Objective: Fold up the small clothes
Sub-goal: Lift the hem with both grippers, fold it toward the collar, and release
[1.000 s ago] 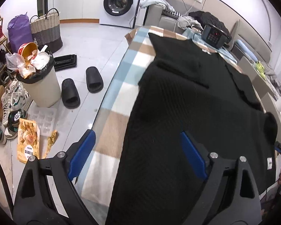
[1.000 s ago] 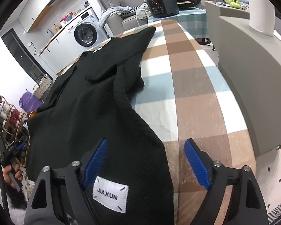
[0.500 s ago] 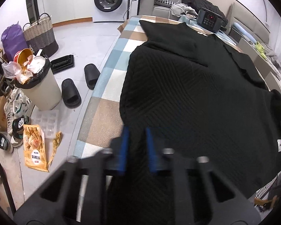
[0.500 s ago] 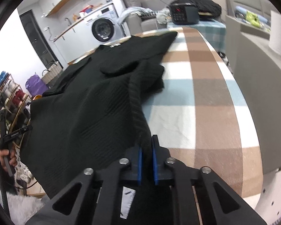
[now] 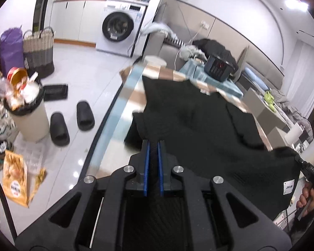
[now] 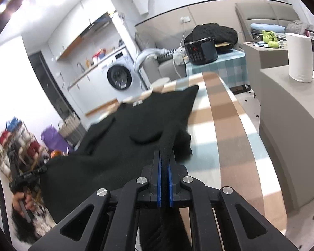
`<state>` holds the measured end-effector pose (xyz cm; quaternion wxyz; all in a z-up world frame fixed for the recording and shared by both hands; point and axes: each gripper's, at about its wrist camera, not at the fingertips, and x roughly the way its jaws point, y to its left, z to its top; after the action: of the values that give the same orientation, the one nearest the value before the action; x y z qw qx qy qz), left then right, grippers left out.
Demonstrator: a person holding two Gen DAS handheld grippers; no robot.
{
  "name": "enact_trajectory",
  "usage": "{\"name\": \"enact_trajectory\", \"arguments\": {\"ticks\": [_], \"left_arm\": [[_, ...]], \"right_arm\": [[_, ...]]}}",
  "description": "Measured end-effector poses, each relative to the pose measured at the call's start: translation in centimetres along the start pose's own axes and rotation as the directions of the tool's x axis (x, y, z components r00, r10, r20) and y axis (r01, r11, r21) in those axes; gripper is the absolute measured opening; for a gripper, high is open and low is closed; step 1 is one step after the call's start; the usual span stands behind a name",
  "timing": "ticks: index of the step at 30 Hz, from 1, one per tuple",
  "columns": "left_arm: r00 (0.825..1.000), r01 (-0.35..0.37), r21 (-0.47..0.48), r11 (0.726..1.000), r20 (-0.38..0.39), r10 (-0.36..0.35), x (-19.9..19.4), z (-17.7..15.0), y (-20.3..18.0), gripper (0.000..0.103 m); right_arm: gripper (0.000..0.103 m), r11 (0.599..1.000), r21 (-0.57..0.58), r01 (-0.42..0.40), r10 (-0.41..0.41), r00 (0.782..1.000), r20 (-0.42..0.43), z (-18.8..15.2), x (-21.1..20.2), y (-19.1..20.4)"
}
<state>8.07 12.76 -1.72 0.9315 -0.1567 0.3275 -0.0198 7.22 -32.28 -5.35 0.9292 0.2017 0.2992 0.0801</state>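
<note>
A black knitted garment (image 5: 198, 121) lies along a checked table (image 5: 131, 83), its near hem lifted off the cloth. My left gripper (image 5: 153, 146) is shut on the hem's left corner. My right gripper (image 6: 165, 159) is shut on the hem's right corner, and the garment (image 6: 140, 123) hangs stretched between them. A white label (image 5: 288, 186) shows near the right corner. The far collar end still rests on the table (image 6: 224, 113).
On the floor at left stand a full bin (image 5: 25, 108), black slippers (image 5: 71, 119), a snack bag (image 5: 14, 179) and a woven basket (image 5: 38, 52). A black cooker (image 6: 201, 50) sits beyond the table. A grey counter (image 6: 293, 113) with a paper roll (image 6: 299, 56) is at right.
Both grippers went from open to shut on the garment's near hem. They have since lifted it off the table and carried it forward.
</note>
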Motion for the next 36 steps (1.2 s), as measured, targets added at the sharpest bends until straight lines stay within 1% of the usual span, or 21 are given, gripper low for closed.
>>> {"name": "enact_trajectory", "arguments": {"ticks": [4, 6, 7, 11, 14, 16, 17, 18, 19, 20, 21, 22, 23, 28, 31, 33, 34, 36], "left_arm": [[1.000, 0.004, 0.014, 1.000, 0.029, -0.004, 1.5, 2.9, -0.8, 0.005], [1.000, -0.009, 0.016, 1.000, 0.025, 0.009, 3.2, 4.1, -1.0, 0.005], [1.000, -0.015, 0.013, 1.000, 0.023, 0.015, 3.9, 4.5, -1.0, 0.005], [0.999, -0.052, -0.013, 0.999, -0.001, 0.052, 8.2, 6.3, -0.3, 0.005], [0.997, -0.068, -0.051, 0.996, -0.050, 0.065, 11.7, 6.8, 0.7, 0.005], [0.993, -0.081, -0.068, 0.994, -0.091, 0.075, 13.4, 6.5, 1.3, 0.006], [0.992, -0.086, -0.073, 0.994, -0.102, 0.078, 13.9, 6.3, 1.6, 0.008], [0.989, -0.095, -0.078, 0.992, -0.117, 0.085, 14.1, 6.1, 1.8, 0.015], [0.988, -0.102, -0.079, 0.992, -0.120, 0.092, 14.3, 5.8, 2.1, 0.020], [0.987, -0.111, -0.083, 0.990, -0.123, 0.100, 14.5, 5.5, 2.4, 0.040], [0.986, -0.126, -0.093, 0.988, -0.122, 0.115, 14.4, 5.2, 2.8, 0.065], [0.986, -0.140, -0.113, 0.984, -0.111, 0.127, 14.4, 4.8, 3.2, 0.072], [0.987, -0.141, -0.125, 0.982, -0.101, 0.129, 14.5, 4.4, 3.5, 0.074], [0.982, -0.104, -0.123, 0.987, -0.170, 0.082, 17.2, 3.6, 3.4, 0.074], [0.982, -0.076, -0.108, 0.991, -0.183, 0.056, 18.4, 3.5, 2.5, 0.072], [0.981, -0.047, -0.101, 0.994, -0.193, 0.027, 19.2, 3.6, 1.8, 0.060], [0.980, -0.049, -0.095, 0.994, -0.196, 0.030, 19.6, 3.6, 1.5, 0.056], [0.980, -0.045, -0.087, 0.995, -0.196, 0.027, 20.3, 3.6, 1.1, 0.031]], "right_arm": [[0.005, 0.997, 0.068, 0.034, -0.036, 0.999, 0.039, 2.6, 1.7, -0.7], [0.005, 0.994, 0.096, 0.057, -0.060, 0.998, 0.033, 3.6, 3.0, -1.2], [0.005, 0.989, 0.130, 0.072, -0.076, 0.997, 0.025, 4.2, 4.2, -1.6], [0.005, 0.978, 0.165, 0.128, -0.125, 0.992, -0.030, 5.7, 8.1, -2.7], [0.005, 0.969, 0.181, 0.167, -0.157, 0.985, -0.068, 6.3, 11.2, -3.6], [0.013, 0.964, 0.172, 0.200, -0.183, 0.977, -0.110, 6.3, 12.6, -4.0], [0.020, 0.962, 0.170, 0.213, -0.191, 0.972, -0.140, 6.3, 13.1, -4.3], [0.030, 0.962, 0.175, 0.211, -0.186, 0.971, -0.149, 6.1, 13.2, -4.6], [0.038, 0.962, 0.186, 0.198, -0.170, 0.973, -0.154, 5.8, 13.0, -4.9], [0.050, 0.961, 0.199, 0.190, -0.162, 0.975, -0.149, 5.4, 12.5, -5.3], [0.056, 0.962, 0.202, 0.183, -0.156, 0.977, -0.143, 5.0, 12.0, -5.6], [0.057, 0.964, 0.196, 0.177, -0.149, 0.978, -0.148, 4.6, 11.7, -5.9], [0.059, 0.966, 0.190, 0.177, -0.147, 0.975, -0.165, 4.2, 11.6, -6.0], [0.059, 0.976, 0.168, 0.136, -0.093, 0.965, -0.244, 3.0, 13.7, -5.8], [0.059, 0.984, 0.133, 0.118, -0.079, 0.960, -0.268, 2.8, 15.3, -4.9], [0.058, 0.988, 0.110, 0.106, -0.071, 0.957, -0.281, 2.8, 16.4, -4.3], [0.058, 0.989, 0.102, 0.104, -0.070, 0.956, -0.285, 2.8, 16.8, -4.0], [0.051, 0.991, 0.084, 0.103, -0.075, 0.957, -0.281, 3.1, 17.2, -3.5]]}}
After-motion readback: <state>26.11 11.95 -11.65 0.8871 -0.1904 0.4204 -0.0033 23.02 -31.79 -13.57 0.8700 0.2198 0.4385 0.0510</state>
